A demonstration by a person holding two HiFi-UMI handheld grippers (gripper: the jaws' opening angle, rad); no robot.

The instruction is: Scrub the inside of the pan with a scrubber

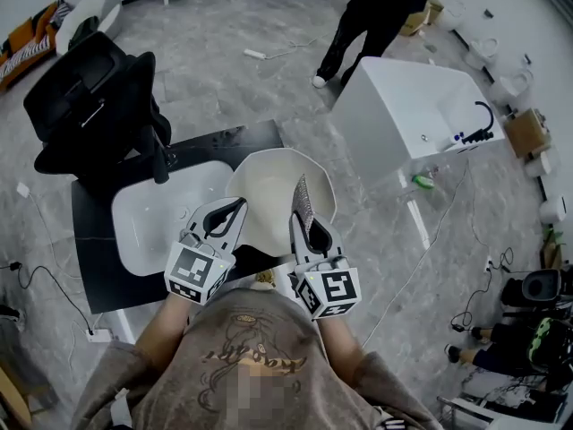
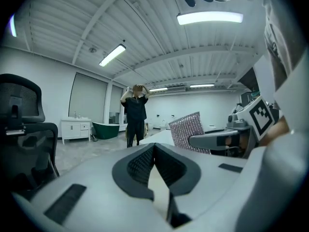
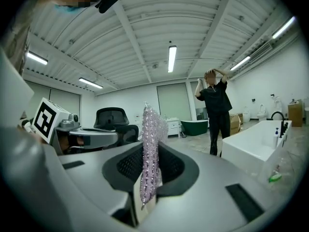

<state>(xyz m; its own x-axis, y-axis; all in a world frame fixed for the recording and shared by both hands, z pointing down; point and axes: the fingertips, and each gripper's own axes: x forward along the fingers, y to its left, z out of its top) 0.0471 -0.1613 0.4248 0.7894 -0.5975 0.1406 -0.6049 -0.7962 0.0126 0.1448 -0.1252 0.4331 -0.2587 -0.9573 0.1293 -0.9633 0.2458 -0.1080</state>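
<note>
Overhead, long white ceiling strip lights glare, lighting the room brightly and evenly. Both gripper views bulge fisheye-style, with black corners.

Bathroom-fixture showroom: a white bathtub, a green tub and a vanity cabinet stand about.

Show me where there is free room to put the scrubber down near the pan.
Free: the white basin, left of the pan; the black counter strip behind both. The pan's inside is bare too. Crowded: the near edge, under the left gripper and right gripper.
</note>
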